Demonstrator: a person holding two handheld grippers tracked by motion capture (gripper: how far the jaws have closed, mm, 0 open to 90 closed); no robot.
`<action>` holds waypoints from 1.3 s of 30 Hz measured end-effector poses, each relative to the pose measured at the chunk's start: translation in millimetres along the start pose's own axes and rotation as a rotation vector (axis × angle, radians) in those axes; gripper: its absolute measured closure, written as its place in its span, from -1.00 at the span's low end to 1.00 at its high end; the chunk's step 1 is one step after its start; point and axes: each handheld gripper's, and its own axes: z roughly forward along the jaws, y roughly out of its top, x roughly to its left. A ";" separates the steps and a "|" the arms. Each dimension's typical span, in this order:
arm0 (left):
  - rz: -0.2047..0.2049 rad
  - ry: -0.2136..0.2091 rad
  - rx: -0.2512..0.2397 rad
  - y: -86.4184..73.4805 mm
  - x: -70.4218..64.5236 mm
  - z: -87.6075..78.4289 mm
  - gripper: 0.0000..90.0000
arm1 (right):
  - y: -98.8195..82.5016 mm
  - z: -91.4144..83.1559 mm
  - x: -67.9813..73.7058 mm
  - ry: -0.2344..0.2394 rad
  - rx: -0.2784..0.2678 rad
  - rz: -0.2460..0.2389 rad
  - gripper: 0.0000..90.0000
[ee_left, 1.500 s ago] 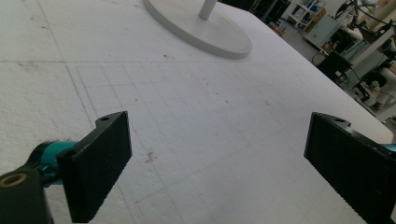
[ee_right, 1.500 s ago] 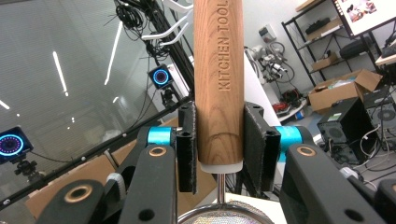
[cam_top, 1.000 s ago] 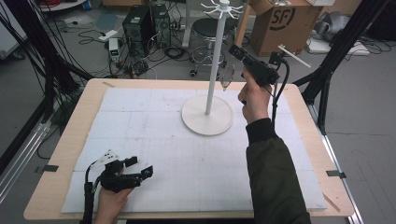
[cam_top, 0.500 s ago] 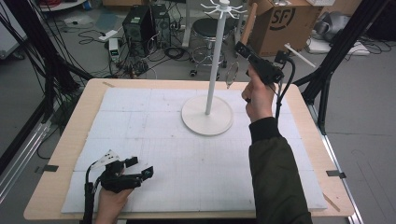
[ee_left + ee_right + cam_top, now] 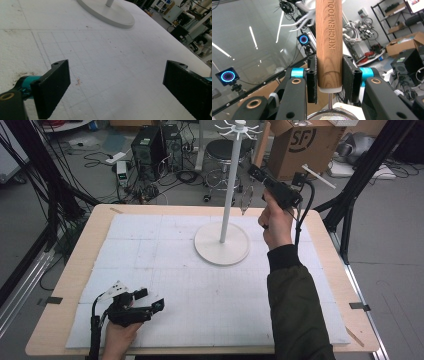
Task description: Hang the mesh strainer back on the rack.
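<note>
Beyond the table, a grey floor (image 5: 390, 240) holds tangled black cables (image 5: 165, 175), a black computer tower (image 5: 146, 146) and, far right, a brown cardboard box (image 5: 305, 142).

The words "KITCHEN TOOL" run lengthwise along the wooden handle (image 5: 329, 42), engraved into the wood, at the top centre of the right gripper view. The lettering continues past the top edge of the frame, so any further letters cannot be told. The handle sits clamped between the jaws of the right hand-held gripper (image 5: 329, 78).

In the high view, a cardboard box (image 5: 305, 142) on the floor at the upper right of the frame carries large dark letters "SF" inside a partial ring. No other writing can be read.
</note>
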 end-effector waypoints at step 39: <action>0.026 -0.020 0.000 -0.4 -9.3 1.0 -0.82 | -22.3 -4.2 36.5 -0.069 0.002 -0.050 0.53</action>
